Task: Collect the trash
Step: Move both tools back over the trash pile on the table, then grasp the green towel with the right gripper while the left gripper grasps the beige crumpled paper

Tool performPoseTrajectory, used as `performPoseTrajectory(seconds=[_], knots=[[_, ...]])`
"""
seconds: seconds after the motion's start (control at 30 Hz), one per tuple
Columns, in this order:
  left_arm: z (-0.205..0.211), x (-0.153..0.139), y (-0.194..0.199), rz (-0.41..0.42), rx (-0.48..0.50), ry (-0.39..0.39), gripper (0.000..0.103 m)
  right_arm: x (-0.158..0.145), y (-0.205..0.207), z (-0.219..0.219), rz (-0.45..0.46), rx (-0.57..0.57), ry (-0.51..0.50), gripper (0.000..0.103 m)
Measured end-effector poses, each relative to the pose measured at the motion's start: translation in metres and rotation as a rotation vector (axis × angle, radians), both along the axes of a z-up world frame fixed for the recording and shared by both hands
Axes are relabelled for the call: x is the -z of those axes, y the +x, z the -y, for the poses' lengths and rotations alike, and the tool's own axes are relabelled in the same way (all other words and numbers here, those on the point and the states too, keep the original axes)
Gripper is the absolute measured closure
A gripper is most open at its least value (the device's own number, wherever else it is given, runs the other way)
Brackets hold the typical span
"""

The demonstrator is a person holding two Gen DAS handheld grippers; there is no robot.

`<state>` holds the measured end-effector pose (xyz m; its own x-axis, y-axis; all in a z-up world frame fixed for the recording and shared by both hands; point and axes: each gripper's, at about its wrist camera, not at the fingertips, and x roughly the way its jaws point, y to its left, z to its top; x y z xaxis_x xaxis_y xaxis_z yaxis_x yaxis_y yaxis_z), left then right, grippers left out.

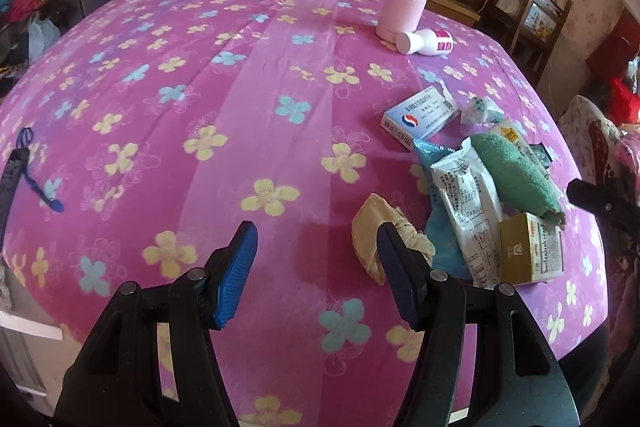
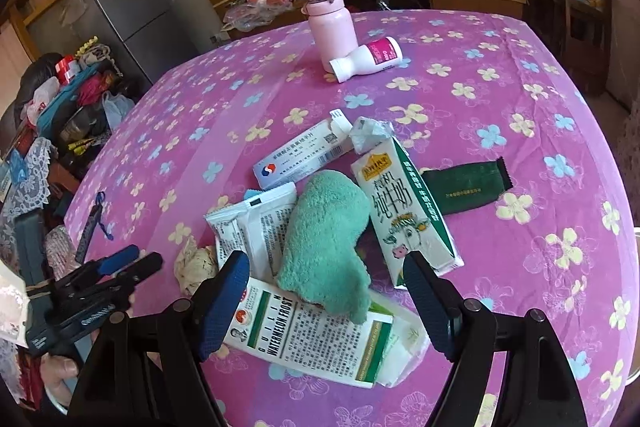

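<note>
A pile of trash lies on the pink flowered tablecloth (image 2: 500, 99): a green fuzzy cloth (image 2: 328, 235), a milk carton (image 2: 404, 203), a Watermelon Frost box (image 2: 308, 339), white wrappers (image 2: 256, 223), a medicine box (image 2: 300, 159), a dark green sachet (image 2: 464, 187) and a crumpled beige wad (image 1: 370, 233). My left gripper (image 1: 316, 275) is open and empty, its right finger just in front of the beige wad. My right gripper (image 2: 326, 307) is open and empty, straddling the lower end of the green cloth and the box.
A pink flask (image 2: 330, 23) stands at the table's far side with a white bottle (image 2: 366, 59) lying beside it. A dark strap with blue cord (image 1: 16, 179) lies at the left edge. A shelf with photos and a fridge (image 2: 124, 7) stand behind.
</note>
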<state>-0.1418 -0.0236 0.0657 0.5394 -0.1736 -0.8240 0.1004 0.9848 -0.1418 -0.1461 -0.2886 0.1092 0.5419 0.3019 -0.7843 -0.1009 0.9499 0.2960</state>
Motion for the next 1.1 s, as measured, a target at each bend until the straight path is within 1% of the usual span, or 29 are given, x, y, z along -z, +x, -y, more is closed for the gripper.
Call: performPoseTrajectory(seconds=[0.1,0.2,0.3,0.33,0.37,0.43,0.5,0.57,0.6,0.67,0.7,0.73,0.77,0.8,0.83,0.87,0.9,0.93,1.1], knots=[[0.002,0.005,0.005,-0.028,0.015,-0.042,0.042,0.0,0.005,-0.003,0.002,-0.013,-0.007,0.026],[0.007,0.006,0.007,-0.037,0.037,-0.089,0.042,0.001,0.011,-0.005,0.009,-0.014,-0.01,0.026],[0.017,0.01,0.013,-0.058,0.058,-0.108,0.042,0.006,0.021,-0.009,0.001,-0.018,-0.012,0.027],[0.02,0.012,0.015,-0.067,0.065,-0.104,0.042,0.008,0.024,-0.011,0.002,-0.022,-0.013,0.032],[0.022,0.014,0.017,-0.073,0.07,-0.098,0.042,0.01,0.027,-0.014,0.0,-0.026,-0.022,0.034],[0.025,0.019,0.02,-0.077,0.076,-0.091,0.042,0.018,0.034,-0.018,-0.017,-0.028,-0.054,0.034],[0.026,0.022,0.022,-0.073,0.078,-0.096,0.042,0.028,0.04,-0.019,-0.042,-0.025,-0.069,0.037],[0.027,0.024,0.023,-0.069,0.086,-0.101,0.042,0.04,0.046,-0.02,-0.076,-0.028,-0.071,0.045],[0.028,0.026,0.024,-0.07,0.089,-0.1,0.043,0.044,0.048,-0.021,-0.087,-0.031,-0.066,0.047],[0.029,0.029,0.024,-0.075,0.098,-0.105,0.043,0.057,0.051,-0.021,-0.119,-0.038,-0.046,0.059],[0.03,0.032,0.025,-0.079,0.107,-0.11,0.048,0.06,0.052,-0.022,-0.122,-0.037,-0.037,0.06],[0.031,0.033,0.025,-0.08,0.115,-0.116,0.056,0.061,0.051,-0.021,-0.111,-0.035,-0.026,0.062],[0.031,0.033,0.024,-0.081,0.124,-0.129,0.06,0.06,0.049,-0.02,-0.093,-0.03,-0.019,0.064],[0.031,0.031,0.024,-0.081,0.129,-0.143,0.071,0.056,0.046,-0.019,-0.075,-0.032,-0.01,0.065],[0.031,0.03,0.023,-0.08,0.132,-0.146,0.078,0.052,0.044,-0.02,-0.06,-0.036,-0.001,0.066],[0.032,0.026,0.022,-0.074,0.134,-0.136,0.08,0.047,0.042,-0.019,-0.043,-0.041,0.002,0.066],[0.033,0.024,0.021,-0.066,0.137,-0.124,0.086,0.042,0.04,-0.02,-0.031,-0.042,-0.002,0.066],[0.033,0.021,0.019,-0.056,0.14,-0.113,0.09,0.036,0.038,-0.02,-0.015,-0.044,-0.005,0.066],[0.028,0.009,0.012,-0.026,0.141,-0.12,0.093,0.011,0.024,-0.019,0.045,-0.056,0.011,0.066]])
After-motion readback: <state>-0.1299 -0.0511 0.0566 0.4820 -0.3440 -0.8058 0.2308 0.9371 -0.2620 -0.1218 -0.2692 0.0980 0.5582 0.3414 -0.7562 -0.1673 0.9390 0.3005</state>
